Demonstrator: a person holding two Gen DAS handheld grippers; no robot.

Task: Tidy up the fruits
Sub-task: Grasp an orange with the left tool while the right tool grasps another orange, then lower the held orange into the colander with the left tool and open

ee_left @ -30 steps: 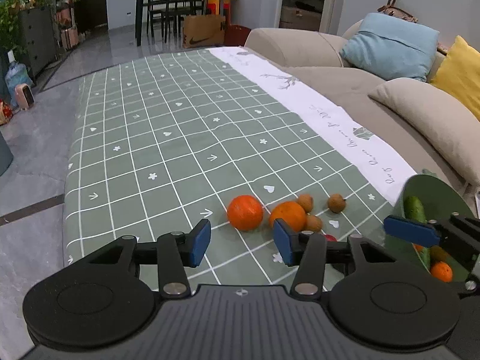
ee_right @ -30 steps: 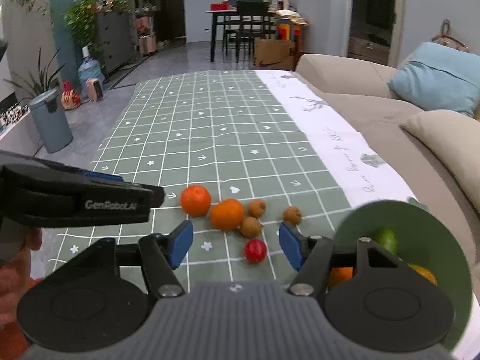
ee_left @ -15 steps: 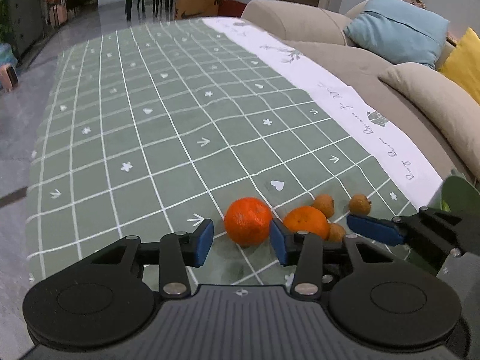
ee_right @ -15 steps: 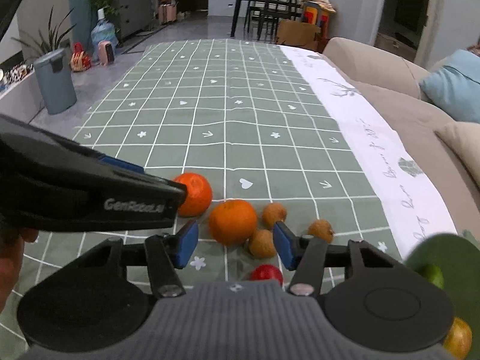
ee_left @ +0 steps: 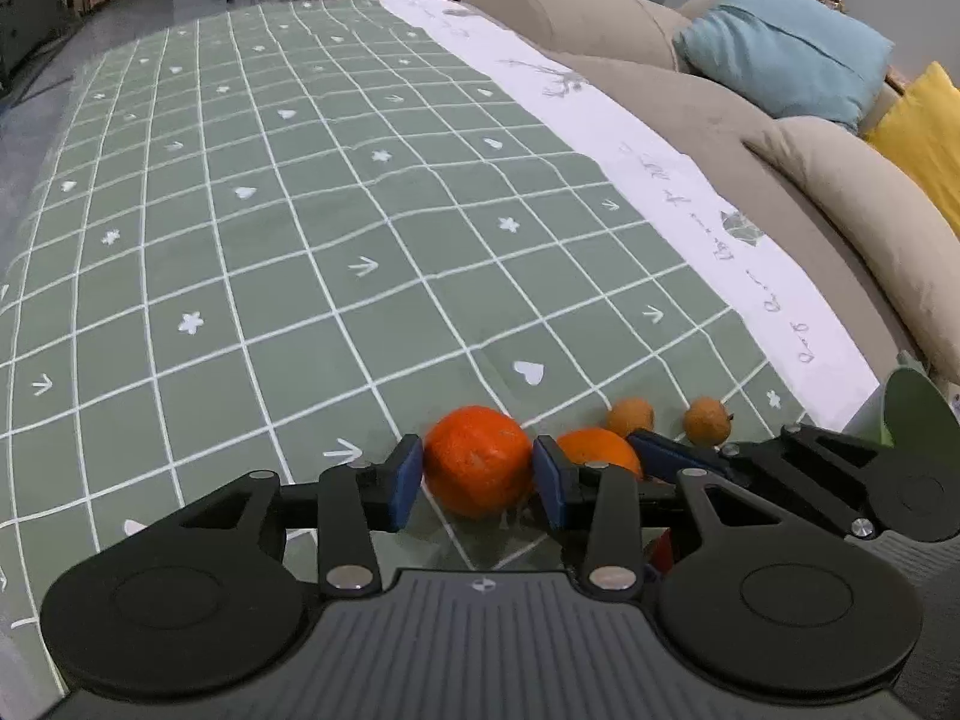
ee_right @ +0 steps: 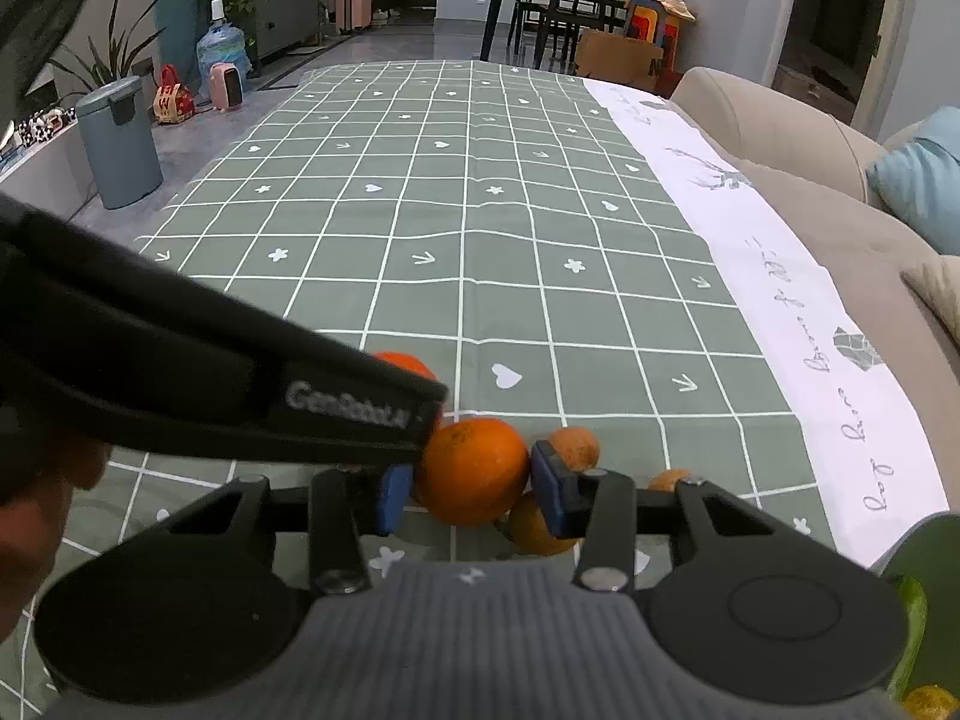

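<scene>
Two oranges and several small brown fruits lie on the green checked tablecloth (ee_left: 360, 192). My left gripper (ee_left: 477, 477) is open with its blue pads either side of the left orange (ee_left: 477, 459), resting on the cloth. My right gripper (ee_right: 471, 492) is open around the second orange (ee_right: 474, 468), which also shows in the left wrist view (ee_left: 597, 450). Small brown fruits (ee_left: 630, 416) (ee_left: 708, 420) sit just beyond. The left gripper's body (ee_right: 210, 384) crosses the right wrist view and hides most of the left orange (ee_right: 402, 363).
A green bowl (ee_right: 924, 546) with fruit in it stands at the right, its rim also in the left wrist view (ee_left: 915, 399). A beige sofa (ee_left: 810, 168) with cushions runs along the table's right side. A grey bin (ee_right: 120, 138) stands on the floor at the left.
Both grippers have moved forward and down to the fruits. Each now has an orange between its open pads. The small red fruit has passed out of sight under the right gripper.
</scene>
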